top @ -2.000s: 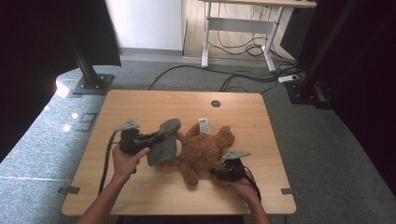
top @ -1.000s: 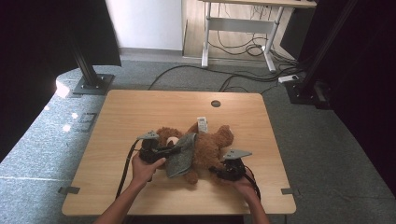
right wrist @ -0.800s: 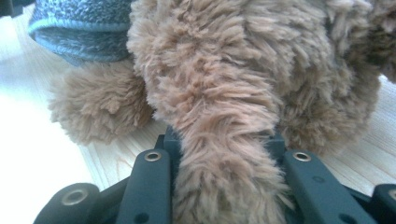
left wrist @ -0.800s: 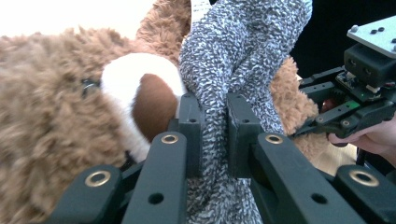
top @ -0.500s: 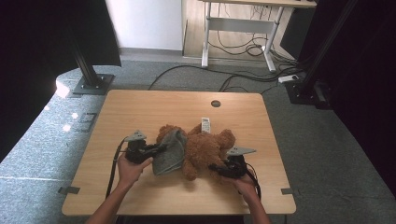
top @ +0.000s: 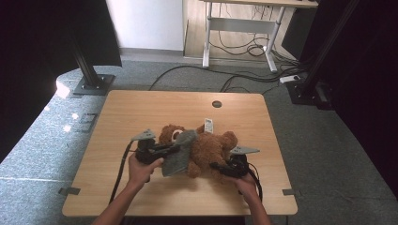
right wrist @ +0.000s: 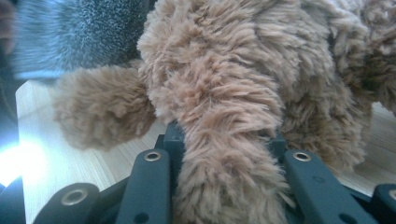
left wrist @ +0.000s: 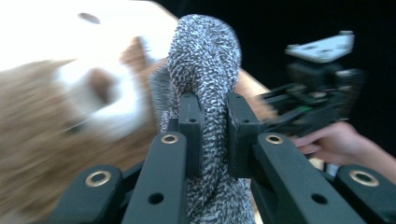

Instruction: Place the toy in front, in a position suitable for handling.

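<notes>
Teddy bear and grey cloth, both gripped mid-counter

The left tongs (top: 180,149) pinch a grey knitted cloth (top: 178,157) at the teddy bear (top: 206,150)'s 9 o'clock; the right tongs (top: 216,166), at its 5 o'clock, clamp a furry limb; the bear lies on the counter (top: 141,112).

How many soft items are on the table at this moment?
2: a brown teddy bear lying mid-table, and a grey knitted cloth draped over the bear's left side. Anything under the bear would be hidden.
</notes>
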Demonstrator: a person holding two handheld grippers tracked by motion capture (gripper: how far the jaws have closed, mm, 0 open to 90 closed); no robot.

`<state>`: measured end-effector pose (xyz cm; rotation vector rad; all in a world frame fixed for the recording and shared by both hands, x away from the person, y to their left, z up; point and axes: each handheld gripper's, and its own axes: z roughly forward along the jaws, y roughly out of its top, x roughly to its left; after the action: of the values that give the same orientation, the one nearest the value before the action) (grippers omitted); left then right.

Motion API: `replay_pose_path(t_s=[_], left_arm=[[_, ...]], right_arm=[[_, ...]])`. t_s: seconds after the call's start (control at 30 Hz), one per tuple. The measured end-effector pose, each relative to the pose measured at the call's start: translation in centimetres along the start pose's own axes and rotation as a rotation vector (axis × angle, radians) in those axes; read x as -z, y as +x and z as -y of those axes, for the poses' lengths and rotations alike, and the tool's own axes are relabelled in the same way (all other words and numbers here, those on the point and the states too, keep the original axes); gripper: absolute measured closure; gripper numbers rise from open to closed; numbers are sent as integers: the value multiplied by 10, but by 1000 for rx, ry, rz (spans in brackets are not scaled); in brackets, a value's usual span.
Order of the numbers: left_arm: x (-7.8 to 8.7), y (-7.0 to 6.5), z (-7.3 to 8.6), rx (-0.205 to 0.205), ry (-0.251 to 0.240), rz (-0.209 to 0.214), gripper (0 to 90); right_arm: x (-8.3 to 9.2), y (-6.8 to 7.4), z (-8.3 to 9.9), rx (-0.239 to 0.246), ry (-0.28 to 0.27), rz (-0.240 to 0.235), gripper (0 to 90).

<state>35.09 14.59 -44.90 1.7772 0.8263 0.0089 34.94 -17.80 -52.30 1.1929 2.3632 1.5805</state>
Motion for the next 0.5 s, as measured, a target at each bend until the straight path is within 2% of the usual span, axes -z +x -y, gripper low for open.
replay_pose_path(t_s=[0.07,0.13,0.2,0.27,0.37,0.43,0.5], left_arm=[[-16,-16,-4,-32,24,26,785],[-35,-29,-4,-62,63,26,782],[-53,-33,0,-51,102,47,779],[-67,-32,9,-35,142,51,779],[-72,-24,20,-10,143,52,785],[-68,-20,23,-2,136,43,788],[-61,-15,24,-11,139,15,791]], right_arm=[[0,0,0,-11,-3,3,656],[0,0,0,-15,-6,5,655],[0,0,1,-18,-5,7,654],[0,0,1,-14,-3,9,654],[0,-1,1,-2,14,18,654],[0,-1,2,2,18,14,654],[-1,-1,1,10,16,12,655]])
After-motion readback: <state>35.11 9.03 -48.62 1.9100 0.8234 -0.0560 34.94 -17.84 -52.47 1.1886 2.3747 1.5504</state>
